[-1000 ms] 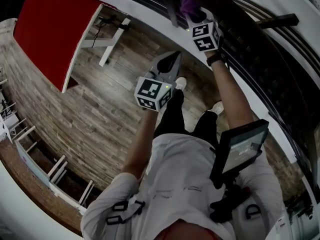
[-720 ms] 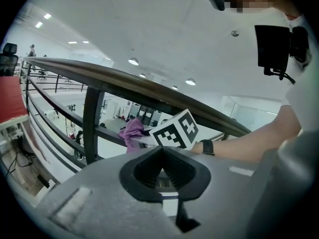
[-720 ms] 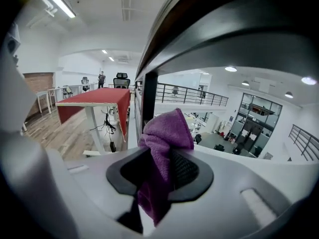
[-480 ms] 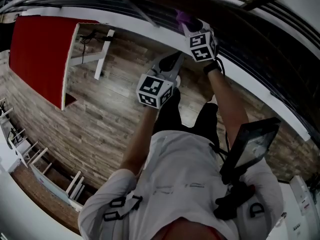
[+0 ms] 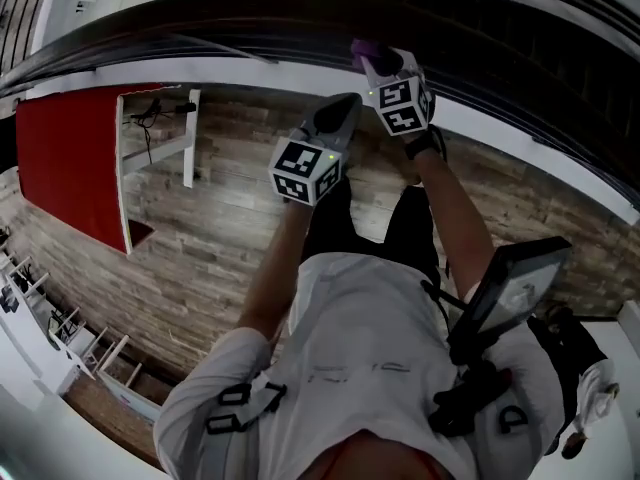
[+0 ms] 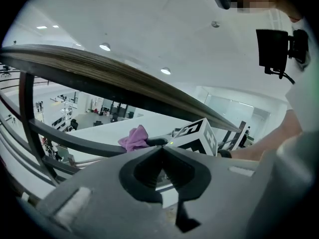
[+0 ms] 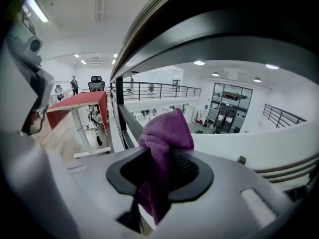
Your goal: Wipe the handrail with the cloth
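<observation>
at the far left of the head view a red table (image 5: 70, 158) stands on white legs on the wooden floor (image 5: 200, 248), well apart from the grippers. along the top runs the dark handrail (image 5: 200, 33) with thinner bars of the railing under it.

the left gripper (image 5: 340, 110) is held up near the railing, just beside the right one. in the left gripper view its jaws are pressed together (image 6: 160, 151) and nothing is between them. the handrail (image 6: 124, 81) crosses above it.

the right gripper (image 5: 374, 60) reaches under the handrail. its jaws pinch the purple cloth (image 7: 167, 133), which sticks out in a bunch above them and hangs a little below. the cloth (image 5: 362, 46) is under the wide handrail (image 7: 164, 14), at a lower bar (image 6: 75, 142) of the railing. if it touches this bar, i cannot tell.

at the right, a tablet (image 5: 510, 288) hangs on the chest of the person, in front of the white shirt (image 5: 350, 348).
</observation>
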A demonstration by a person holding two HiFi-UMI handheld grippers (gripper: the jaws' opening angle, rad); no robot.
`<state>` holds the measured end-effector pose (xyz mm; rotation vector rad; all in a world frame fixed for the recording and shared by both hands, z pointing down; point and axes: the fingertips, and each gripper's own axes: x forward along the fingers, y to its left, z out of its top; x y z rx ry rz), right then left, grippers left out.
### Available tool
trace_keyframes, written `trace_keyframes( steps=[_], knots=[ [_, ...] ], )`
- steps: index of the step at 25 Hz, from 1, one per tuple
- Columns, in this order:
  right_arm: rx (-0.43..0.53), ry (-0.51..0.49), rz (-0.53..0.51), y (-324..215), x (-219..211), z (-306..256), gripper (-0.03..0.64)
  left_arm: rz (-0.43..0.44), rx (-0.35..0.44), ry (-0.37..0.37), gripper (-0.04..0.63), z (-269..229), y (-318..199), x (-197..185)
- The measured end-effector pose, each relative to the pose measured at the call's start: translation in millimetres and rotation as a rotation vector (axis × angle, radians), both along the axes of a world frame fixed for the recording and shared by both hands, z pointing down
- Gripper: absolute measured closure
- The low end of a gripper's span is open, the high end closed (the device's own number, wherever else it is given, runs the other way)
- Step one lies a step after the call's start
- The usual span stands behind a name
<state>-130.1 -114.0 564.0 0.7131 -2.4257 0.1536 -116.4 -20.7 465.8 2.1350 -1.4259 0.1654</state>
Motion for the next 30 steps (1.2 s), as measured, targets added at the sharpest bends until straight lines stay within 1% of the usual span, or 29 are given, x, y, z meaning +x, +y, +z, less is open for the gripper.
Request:
trace_keyframes(
  steps=[6,15,19,23,30],
  knots=[
    [-0.027,-0.015,0.136,-12.3,94.9,2.8,0.508,0.085,-0.014,0.015,0.594,-1.7,-12.2,70.4],
    [-0.046,-0.038,0.266,-17.1,222.8,9.7,0.508,0.269,-0.030,0.027,0.594,-11.0,-19.5,199.4],
    [-0.038,-0.036,0.311,-23.9,272.1,7.9,0.508,0.344,-0.016,0.025,0.594,-21.0,-27.9,241.4],
    [-0.037,-0.035,0.373,-27.2,328.9,8.3,0.508,0.407,-0.015,0.015,0.594,-17.4,-36.6,287.4],
    [-0.019,0.001,0.501,-34.5,442.2,8.4,0.508,0.529,-0.012,0.035,0.594,-12.5,-42.1,379.2]
  ],
)
